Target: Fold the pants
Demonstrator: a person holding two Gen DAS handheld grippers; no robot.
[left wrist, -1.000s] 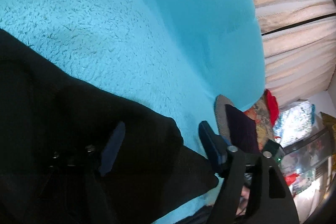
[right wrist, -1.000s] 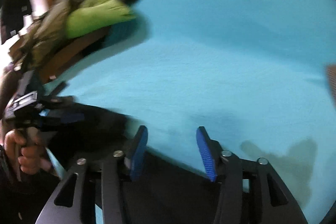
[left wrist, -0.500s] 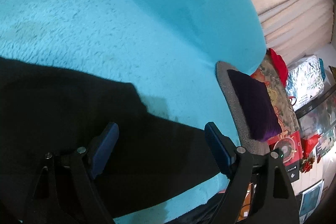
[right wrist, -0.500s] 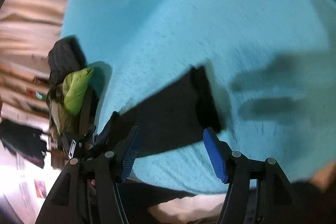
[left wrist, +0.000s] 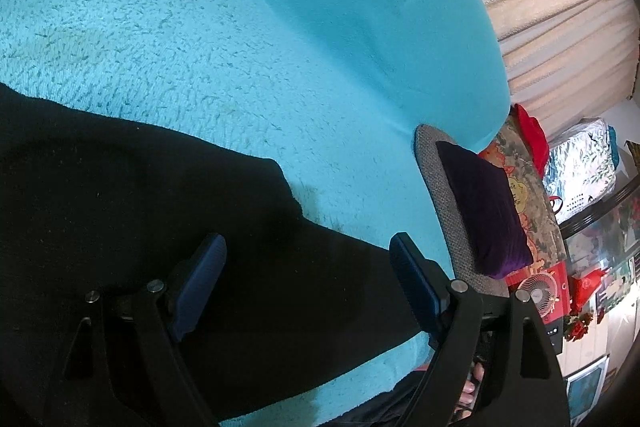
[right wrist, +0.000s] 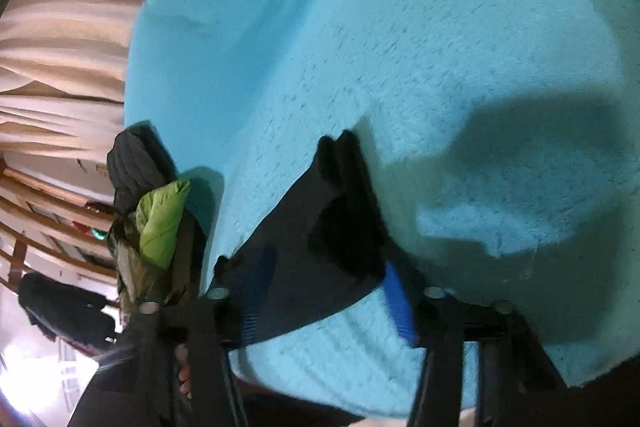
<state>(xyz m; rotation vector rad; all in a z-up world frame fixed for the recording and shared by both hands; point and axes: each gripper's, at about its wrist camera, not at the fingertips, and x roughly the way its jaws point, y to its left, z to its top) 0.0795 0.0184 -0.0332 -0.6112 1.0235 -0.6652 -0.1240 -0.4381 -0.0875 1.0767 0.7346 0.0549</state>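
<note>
- No text, label, brand or number can be read in either view
- Print on the distant boxes is too small to be made out

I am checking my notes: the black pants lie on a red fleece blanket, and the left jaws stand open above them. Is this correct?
Not quite: the blanket is turquoise, not red, as the left wrist view shows. The black pants do lie on it, with the left gripper open above them.
</note>
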